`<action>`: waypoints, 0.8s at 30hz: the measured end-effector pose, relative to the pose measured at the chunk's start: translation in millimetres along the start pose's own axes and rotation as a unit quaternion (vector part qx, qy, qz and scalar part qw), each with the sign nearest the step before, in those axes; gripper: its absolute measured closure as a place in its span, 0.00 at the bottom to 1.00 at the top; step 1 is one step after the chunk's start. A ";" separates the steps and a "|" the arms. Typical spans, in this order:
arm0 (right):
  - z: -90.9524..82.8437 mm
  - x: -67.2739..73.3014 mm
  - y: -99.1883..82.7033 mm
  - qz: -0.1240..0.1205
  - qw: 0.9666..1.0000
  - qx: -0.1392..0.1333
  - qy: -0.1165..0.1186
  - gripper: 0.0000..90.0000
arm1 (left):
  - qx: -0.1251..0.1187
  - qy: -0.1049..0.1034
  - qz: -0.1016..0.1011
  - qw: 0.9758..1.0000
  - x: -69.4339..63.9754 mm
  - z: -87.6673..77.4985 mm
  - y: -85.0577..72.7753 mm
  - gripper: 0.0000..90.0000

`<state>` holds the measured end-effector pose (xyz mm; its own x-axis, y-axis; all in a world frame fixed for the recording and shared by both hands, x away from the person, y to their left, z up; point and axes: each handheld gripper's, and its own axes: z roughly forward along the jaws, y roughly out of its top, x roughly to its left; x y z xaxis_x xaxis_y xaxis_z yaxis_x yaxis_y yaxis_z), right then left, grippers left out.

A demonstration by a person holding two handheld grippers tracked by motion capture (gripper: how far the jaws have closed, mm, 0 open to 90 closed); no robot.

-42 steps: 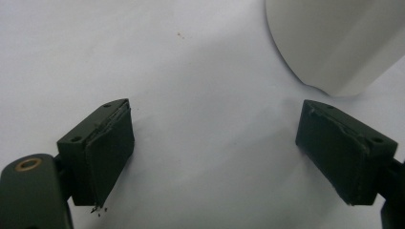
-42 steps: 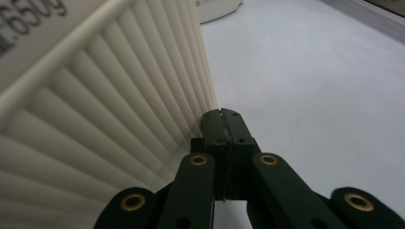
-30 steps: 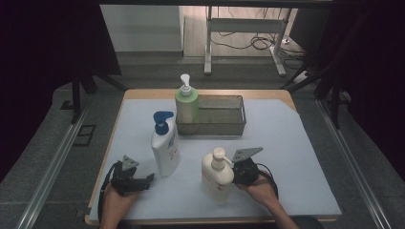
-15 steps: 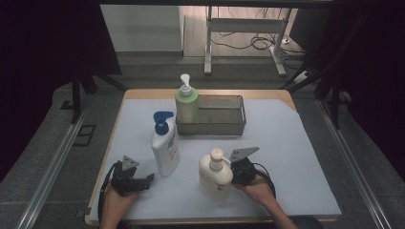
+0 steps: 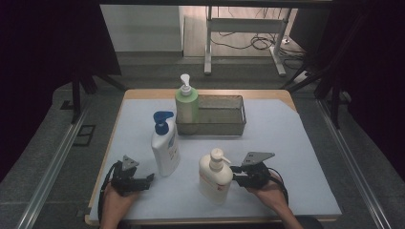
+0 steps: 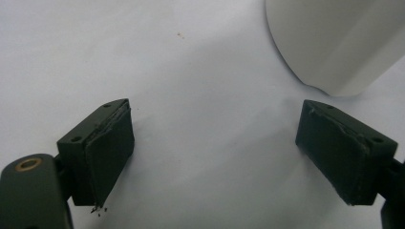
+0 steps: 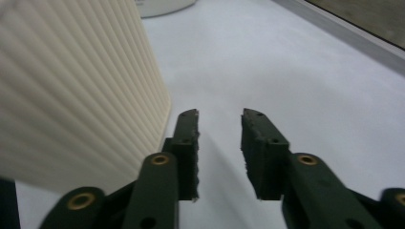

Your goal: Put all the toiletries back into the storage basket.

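A cream pump bottle (image 5: 216, 177) stands near the front of the table, and its ribbed side (image 7: 71, 86) fills the left of the right gripper view. My right gripper (image 5: 236, 174) lies just right of it; its jaws (image 7: 219, 119) are open by a narrow gap with nothing between them, the bottle beside the left jaw. A white bottle with a blue pump (image 5: 165, 148) stands left of centre. My left gripper (image 5: 144, 181) rests on the mat to that bottle's front left, wide open (image 6: 229, 157) and empty, with the white bottle's base (image 6: 334, 43) just ahead.
A green pump bottle (image 5: 186, 106) stands at the left end of a wire mesh basket (image 5: 224, 125) at the back of the pale blue mat (image 5: 286, 143). The table's front edge is close behind both hands.
The cream bottle has shifted slightly to the left and toward the front, with the right gripper beside it. The left gripper has stayed put.
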<state>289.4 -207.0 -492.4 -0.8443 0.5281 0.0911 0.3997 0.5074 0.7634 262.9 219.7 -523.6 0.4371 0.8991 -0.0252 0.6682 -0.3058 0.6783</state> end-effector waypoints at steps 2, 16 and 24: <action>-6.1 1.5 -3.9 -0.006 1.000 0.005 -0.013 0.65 | 0.000 0.000 0.000 1.000 0.0 0.0 0.0 0.14; -31.5 19.9 -14.8 -0.020 1.000 0.005 -0.017 0.53 | 0.000 0.000 0.000 1.000 -0.1 0.0 0.0 0.14; -37.4 34.3 -16.8 -0.027 1.000 -0.001 0.004 0.49 | 0.000 0.000 0.000 1.000 -0.1 0.0 0.0 0.14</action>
<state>240.4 -222.8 -478.1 -0.8674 0.4945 0.0557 0.3533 0.5329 0.7689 262.9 219.6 -523.6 0.4367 0.8993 -0.0244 0.6679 -0.3059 0.6785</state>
